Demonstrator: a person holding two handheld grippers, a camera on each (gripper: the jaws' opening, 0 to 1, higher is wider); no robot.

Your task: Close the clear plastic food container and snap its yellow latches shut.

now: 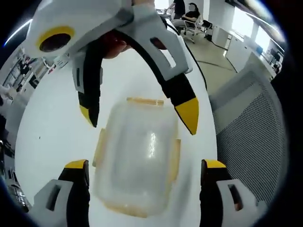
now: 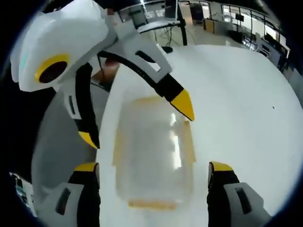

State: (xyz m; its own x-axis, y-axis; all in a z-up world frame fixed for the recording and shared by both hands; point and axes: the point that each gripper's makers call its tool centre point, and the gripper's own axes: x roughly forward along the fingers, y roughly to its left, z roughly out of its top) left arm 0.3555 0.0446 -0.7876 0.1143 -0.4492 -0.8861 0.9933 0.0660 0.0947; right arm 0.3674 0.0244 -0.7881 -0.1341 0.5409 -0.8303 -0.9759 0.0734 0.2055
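Container (image 1: 137,156) looks light, slick and springy on the white table (image 1: 52,118); both grippers (image 1: 144,172) (image 2: 154,175) straddle it, jaws spread wide, so press its yellow latches (image 1: 100,146).

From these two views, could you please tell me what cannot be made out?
- Latches, left gripper view: the container is blurred, so snapped or loose cannot be told.
- Lid seating, right gripper view: blur and glare on the container.
- Far rim, right gripper view: partly covered by the left gripper.
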